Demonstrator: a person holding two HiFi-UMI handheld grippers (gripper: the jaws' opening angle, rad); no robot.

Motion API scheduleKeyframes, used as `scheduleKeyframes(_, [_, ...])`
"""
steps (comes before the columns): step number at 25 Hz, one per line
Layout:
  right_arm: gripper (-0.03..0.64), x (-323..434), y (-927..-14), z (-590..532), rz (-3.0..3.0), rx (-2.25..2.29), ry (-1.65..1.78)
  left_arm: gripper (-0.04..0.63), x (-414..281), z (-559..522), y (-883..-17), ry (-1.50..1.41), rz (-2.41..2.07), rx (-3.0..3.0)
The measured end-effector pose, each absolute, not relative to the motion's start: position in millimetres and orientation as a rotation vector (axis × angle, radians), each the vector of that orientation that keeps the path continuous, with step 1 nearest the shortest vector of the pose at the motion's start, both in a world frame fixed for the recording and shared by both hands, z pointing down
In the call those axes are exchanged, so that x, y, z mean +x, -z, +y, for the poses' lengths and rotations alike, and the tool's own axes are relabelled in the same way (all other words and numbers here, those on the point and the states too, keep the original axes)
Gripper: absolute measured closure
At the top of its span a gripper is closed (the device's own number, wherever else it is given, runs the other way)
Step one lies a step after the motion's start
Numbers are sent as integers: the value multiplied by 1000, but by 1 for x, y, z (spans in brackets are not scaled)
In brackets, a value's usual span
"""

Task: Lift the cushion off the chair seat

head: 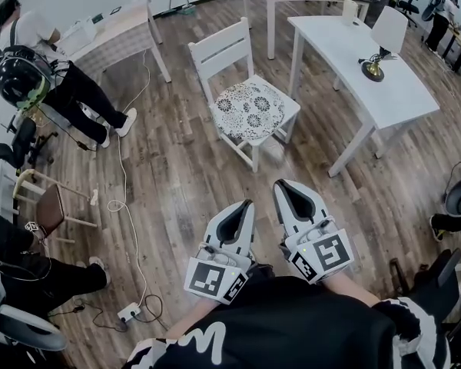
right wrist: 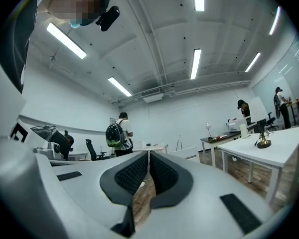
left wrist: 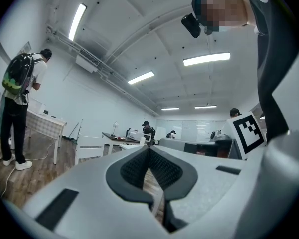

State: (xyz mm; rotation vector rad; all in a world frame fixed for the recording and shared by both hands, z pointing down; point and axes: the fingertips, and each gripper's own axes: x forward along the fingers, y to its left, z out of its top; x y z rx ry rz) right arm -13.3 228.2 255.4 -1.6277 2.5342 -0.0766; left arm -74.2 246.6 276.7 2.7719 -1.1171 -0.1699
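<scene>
A white wooden chair (head: 223,52) stands on the plank floor ahead of me, and a round-patterned black-and-white cushion (head: 250,108) lies flat on its seat. Both grippers are held low in front of my body, pointing toward the chair and well short of it. My left gripper (head: 247,204) is shut with nothing between its pads (left wrist: 139,166). My right gripper (head: 280,184), slightly further forward, is also shut and empty, its pads (right wrist: 158,171) meeting at the tips. In the left gripper view the chair (left wrist: 89,146) shows small at the left.
A white table (head: 403,98) with a small lamp (head: 374,68) stands right of the chair. Another table (head: 123,29) and a person (head: 38,60) are at the left. A cable (head: 127,206) runs over the floor to a power strip (head: 129,311). A wooden stool (head: 50,206) stands at the left.
</scene>
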Motion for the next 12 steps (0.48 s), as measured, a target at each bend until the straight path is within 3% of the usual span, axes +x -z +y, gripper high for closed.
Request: scheduleKeyframes(12, [591, -36, -257, 172, 2460, -1679, 65, 589, -103, 189, -277, 156, -1080, 2812])
